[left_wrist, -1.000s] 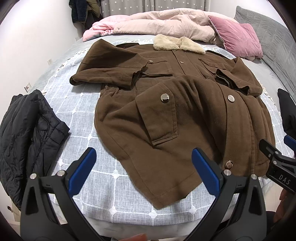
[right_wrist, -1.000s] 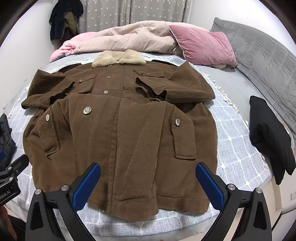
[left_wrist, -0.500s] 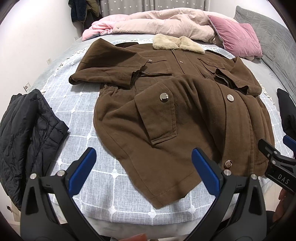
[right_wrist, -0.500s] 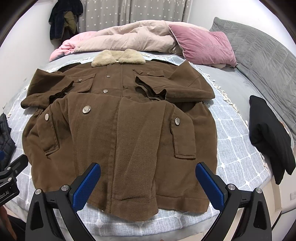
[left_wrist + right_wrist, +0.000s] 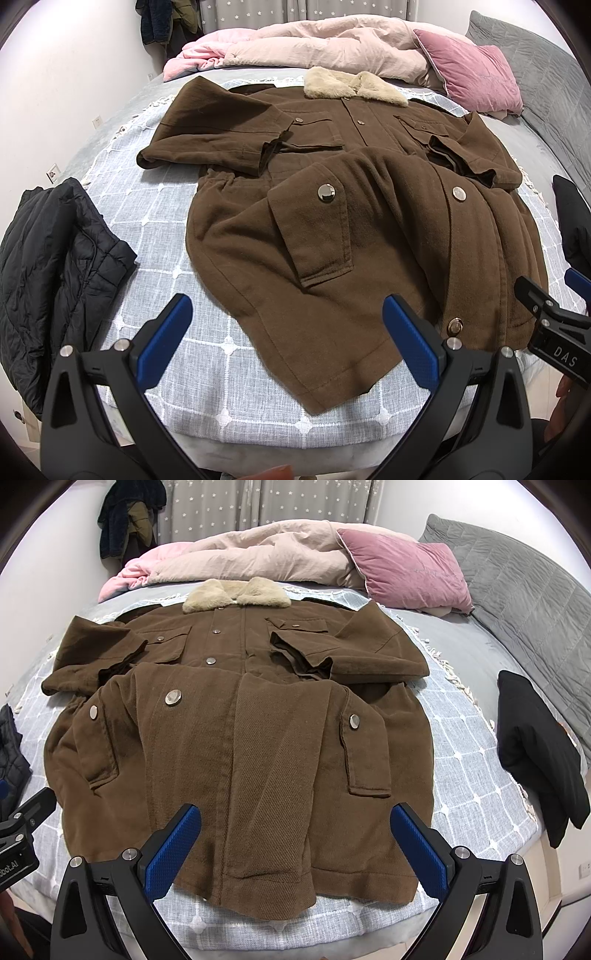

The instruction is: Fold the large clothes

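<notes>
Risk pending: brown coat (image 5: 236,760) lying flat on bed (image 5: 476,746), left gripper (image 5: 284,339) and right gripper (image 5: 295,845) hovering agape, empty — heavy hem (image 5: 280,890) possibly slipping mid-fold.

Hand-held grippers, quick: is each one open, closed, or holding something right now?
Left hand-held gripper: open, holding nothing, above the coat hem.
Right hand-held gripper: open, holding nothing.

Grey bed (image 5: 461,653) under a white-checked throw (image 5: 476,775): brown coat (image 5: 258,757), black garments (image 5: 535,746), pink pillow (image 5: 406,572).
</notes>
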### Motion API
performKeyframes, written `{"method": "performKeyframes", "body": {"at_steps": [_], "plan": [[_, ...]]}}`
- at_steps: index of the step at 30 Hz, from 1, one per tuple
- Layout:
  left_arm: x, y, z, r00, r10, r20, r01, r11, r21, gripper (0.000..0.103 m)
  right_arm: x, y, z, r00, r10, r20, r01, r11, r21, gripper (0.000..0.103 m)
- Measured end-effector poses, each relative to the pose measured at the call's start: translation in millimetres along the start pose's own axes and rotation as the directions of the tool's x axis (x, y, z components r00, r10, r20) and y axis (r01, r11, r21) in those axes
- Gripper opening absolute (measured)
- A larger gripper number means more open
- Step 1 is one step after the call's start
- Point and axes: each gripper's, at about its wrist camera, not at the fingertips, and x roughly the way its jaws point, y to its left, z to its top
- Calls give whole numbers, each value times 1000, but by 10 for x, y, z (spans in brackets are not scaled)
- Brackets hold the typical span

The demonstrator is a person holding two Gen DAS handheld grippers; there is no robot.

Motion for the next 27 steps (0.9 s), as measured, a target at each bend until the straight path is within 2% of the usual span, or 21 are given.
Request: {"method": "performKeyframes", "body": {"at_steps": [27], "plan": [[-7,-8,-1,1000,-1,-4,1,1000,0,102,13,-29,-17,1000,-6,-3,6,1000,3,103]]}}
